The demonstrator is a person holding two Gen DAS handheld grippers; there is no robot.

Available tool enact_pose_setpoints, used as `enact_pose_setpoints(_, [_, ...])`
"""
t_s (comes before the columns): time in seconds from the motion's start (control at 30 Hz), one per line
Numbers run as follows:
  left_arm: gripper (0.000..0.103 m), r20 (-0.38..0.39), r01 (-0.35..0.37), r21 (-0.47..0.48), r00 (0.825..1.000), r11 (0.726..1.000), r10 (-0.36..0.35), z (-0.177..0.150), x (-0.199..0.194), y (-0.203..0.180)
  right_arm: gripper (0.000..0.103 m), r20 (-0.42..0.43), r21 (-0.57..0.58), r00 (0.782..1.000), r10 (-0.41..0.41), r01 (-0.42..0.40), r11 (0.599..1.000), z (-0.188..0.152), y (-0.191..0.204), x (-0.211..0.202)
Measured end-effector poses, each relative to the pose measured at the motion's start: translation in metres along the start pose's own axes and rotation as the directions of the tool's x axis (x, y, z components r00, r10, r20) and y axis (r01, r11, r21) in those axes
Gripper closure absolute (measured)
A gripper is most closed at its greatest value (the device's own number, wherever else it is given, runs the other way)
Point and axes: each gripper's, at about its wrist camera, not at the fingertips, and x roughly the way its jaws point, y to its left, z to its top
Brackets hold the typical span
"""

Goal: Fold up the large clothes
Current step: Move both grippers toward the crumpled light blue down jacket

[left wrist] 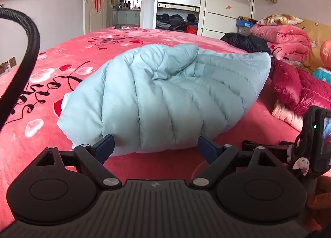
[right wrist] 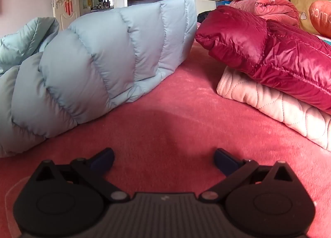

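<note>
A pale blue puffer jacket (left wrist: 165, 97) lies folded in a bundle on the pink bed cover (left wrist: 51, 134). My left gripper (left wrist: 155, 149) stands open right at the bundle's near edge, with the edge between its blue fingertips (left wrist: 105, 147) but the pads do not press on it. In the right wrist view the same blue jacket (right wrist: 93, 68) fills the left side. My right gripper (right wrist: 164, 161) is open over bare pink cover, a short way in front of the jacket's edge, with nothing between its fingers.
A dark red puffer jacket (right wrist: 269, 52) rests on a folded pale pink quilted garment (right wrist: 279, 105) to the right. A black garment (left wrist: 246, 43), a folded pink blanket (left wrist: 285, 39) and a pillow lie at the far right. An open wardrobe (left wrist: 178, 0) stands behind the bed.
</note>
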Motion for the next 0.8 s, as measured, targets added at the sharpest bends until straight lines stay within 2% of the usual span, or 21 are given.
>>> enact_pose_setpoints(0.17, [0.000, -0.032, -0.008, 0.002, 0.999, 1.000, 0.008, -0.015, 0.008, -0.005, 0.000, -0.001, 0.000, 1.000, 0.000, 0.000, 1.000, 0.000, 0.000, 0.000])
enact_pose_setpoints(0.37, [0.000, -0.085, -0.022, 0.000, 0.996, 1.000, 0.022, -0.013, 0.017, -0.006, 0.000, -0.004, -0.004, 1.000, -0.004, 0.004, 1.000, 0.000, 0.001, 0.000])
enact_pose_setpoints(0.53, [0.000, -0.079, -0.030, -0.003, 0.996, 1.000, 0.030, -0.006, 0.005, -0.009, 0.000, -0.021, -0.040, 1.000, -0.020, 0.019, 0.999, 0.004, 0.008, -0.009])
enact_pose_setpoints(0.67, [0.000, -0.071, -0.044, 0.001, 0.997, 0.999, 0.044, -0.003, -0.006, -0.006, 0.001, -0.036, -0.042, 0.999, 0.024, -0.026, 0.999, 0.001, 0.002, -0.016])
enact_pose_setpoints(0.8, [0.000, -0.069, -0.051, -0.013, 0.996, 0.999, 0.050, 0.001, -0.016, 0.002, 0.001, -0.039, -0.029, 0.999, -0.028, 0.027, 0.999, -0.001, 0.000, -0.033])
